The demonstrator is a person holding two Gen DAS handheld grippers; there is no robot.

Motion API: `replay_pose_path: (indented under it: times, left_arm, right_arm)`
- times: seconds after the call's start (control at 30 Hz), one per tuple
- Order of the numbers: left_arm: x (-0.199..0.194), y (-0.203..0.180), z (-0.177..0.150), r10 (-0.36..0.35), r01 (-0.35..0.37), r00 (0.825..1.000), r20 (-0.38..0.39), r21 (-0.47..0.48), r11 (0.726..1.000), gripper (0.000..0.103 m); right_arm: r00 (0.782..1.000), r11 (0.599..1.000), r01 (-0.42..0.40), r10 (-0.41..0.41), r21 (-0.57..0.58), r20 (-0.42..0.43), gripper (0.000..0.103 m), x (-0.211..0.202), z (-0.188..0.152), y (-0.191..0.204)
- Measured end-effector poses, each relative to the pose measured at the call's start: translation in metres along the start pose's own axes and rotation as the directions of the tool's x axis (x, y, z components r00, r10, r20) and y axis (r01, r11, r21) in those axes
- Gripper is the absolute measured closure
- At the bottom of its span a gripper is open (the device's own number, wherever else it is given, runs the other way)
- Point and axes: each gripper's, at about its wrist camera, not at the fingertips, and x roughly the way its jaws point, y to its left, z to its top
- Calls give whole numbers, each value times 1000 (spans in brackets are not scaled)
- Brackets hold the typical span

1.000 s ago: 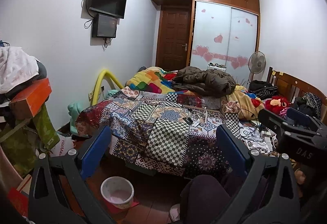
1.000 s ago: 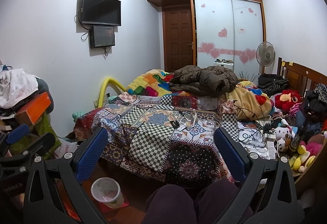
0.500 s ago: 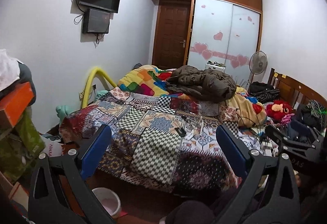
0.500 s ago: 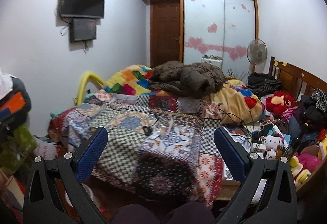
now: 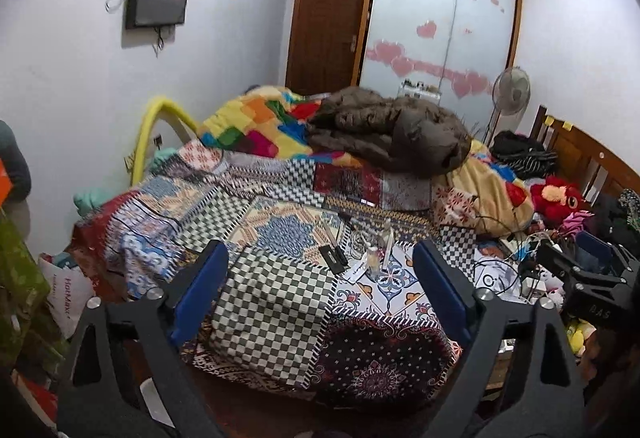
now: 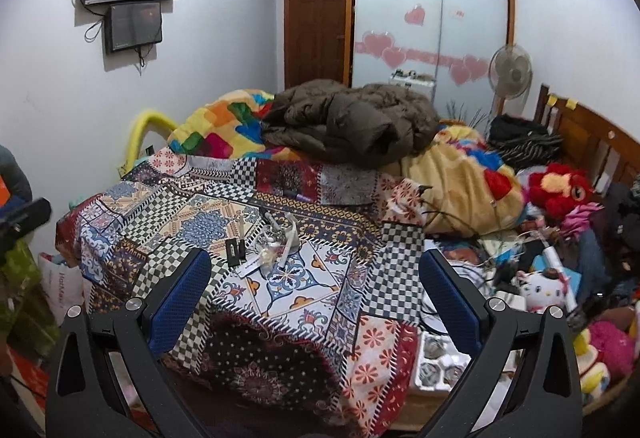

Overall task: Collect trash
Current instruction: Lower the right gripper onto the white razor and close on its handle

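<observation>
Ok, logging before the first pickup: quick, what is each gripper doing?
Left gripper: open, holding nothing, over the bed's patchwork quilt.
Right gripper: open, holding nothing.

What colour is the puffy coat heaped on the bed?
Dark olive-brown. The coat shows best in the right wrist view, lying atop the bright multicoloured blanket.
</observation>
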Motion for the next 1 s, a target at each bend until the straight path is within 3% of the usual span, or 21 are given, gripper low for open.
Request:
replay_pose_path:
  times: [0.2, 0.33, 0.5, 0.77, 1.0]
  left_arm:
    - [72, -4, 6, -17, 16, 996, -87, -12, 1000, 14]
    - [122, -6, 7, -17, 15, 988, -150, -9, 1000, 14]
    - [174, -7, 1, 20, -20, 977, -210, 5, 1000, 14]
    - [269, -1, -23, 53, -61, 936, -349, -13, 998, 14]
    - [324, 5, -49, 44, -74, 892, -450, -49, 996, 37]
  right_arm:
    - [995, 997, -63, 66, 35, -71, 6, 56, 8, -12]
    - [977, 986, -137, 151, 99, -153, 17, 98, 8, -22]
    - [957, 976, -158, 189, 151, -220, 20, 151, 5, -31]
    - [909, 955, -193, 260, 225, -325, 41, 227, -7, -34]
    - [860, 930, -251, 341, 268, -379, 61, 274, -17, -27]
